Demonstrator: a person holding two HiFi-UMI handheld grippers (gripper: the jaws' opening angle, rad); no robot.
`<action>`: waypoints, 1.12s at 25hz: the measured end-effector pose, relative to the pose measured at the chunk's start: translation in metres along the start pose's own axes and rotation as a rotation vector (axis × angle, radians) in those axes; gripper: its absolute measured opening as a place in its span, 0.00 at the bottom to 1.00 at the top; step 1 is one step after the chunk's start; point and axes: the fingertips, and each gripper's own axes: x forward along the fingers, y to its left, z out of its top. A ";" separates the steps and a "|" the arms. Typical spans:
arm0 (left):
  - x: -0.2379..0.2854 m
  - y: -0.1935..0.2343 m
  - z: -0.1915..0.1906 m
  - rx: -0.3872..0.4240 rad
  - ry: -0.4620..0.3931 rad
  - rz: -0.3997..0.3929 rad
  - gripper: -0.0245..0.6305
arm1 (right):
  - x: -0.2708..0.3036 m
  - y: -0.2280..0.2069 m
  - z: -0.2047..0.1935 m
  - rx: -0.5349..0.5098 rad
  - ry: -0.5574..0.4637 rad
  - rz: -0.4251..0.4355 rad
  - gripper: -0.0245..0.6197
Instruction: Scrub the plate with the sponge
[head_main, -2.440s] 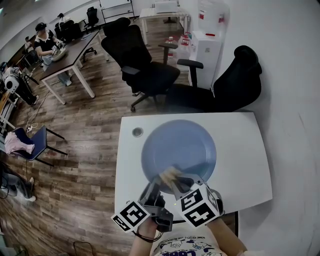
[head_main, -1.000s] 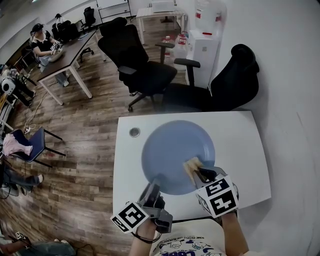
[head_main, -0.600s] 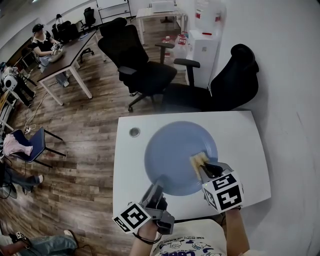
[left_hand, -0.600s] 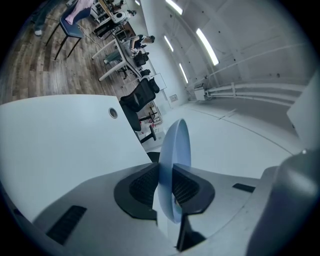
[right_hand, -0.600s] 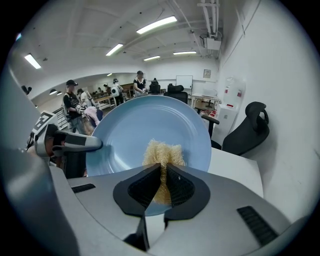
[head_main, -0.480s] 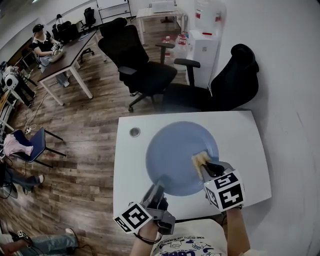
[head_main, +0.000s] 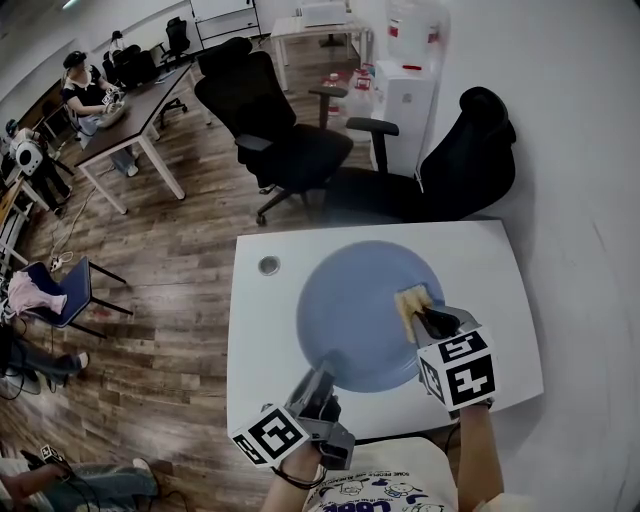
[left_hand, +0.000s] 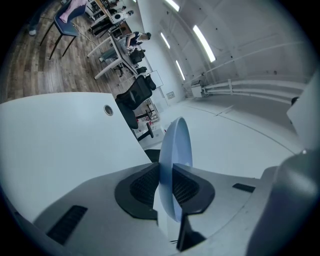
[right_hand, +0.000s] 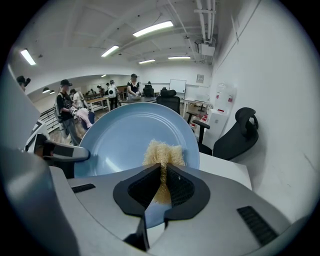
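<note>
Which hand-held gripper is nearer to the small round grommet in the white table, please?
Left. The left hand-held gripper grips the plate at its near rim, on the same side as the grommet; the right hand-held gripper holds the sponge on the plate's right part, farther across.

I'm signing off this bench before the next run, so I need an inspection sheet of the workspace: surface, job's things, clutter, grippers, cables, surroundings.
Surface: white table, with a round hole near its far left corner.
Job's things: blue plate mid-table; tan sponge on the plate's right part.
Clutter: nothing seen.
Grippers: left gripper shut on the plate's near rim; right gripper shut on the sponge, fingers pinching it against the plate.
Cables: nothing seen on the table.
Surroundings: two black chairs beyond the table, wood floor, people at a desk far left.
</note>
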 end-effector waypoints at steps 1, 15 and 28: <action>0.001 -0.001 0.000 0.003 0.001 -0.001 0.13 | 0.000 -0.003 0.002 0.000 -0.003 -0.008 0.11; -0.005 -0.001 0.003 0.034 0.001 -0.012 0.12 | 0.001 -0.004 0.022 0.009 -0.033 -0.057 0.11; -0.006 -0.003 -0.001 0.068 0.015 -0.021 0.13 | 0.009 -0.006 0.044 0.027 -0.068 -0.061 0.11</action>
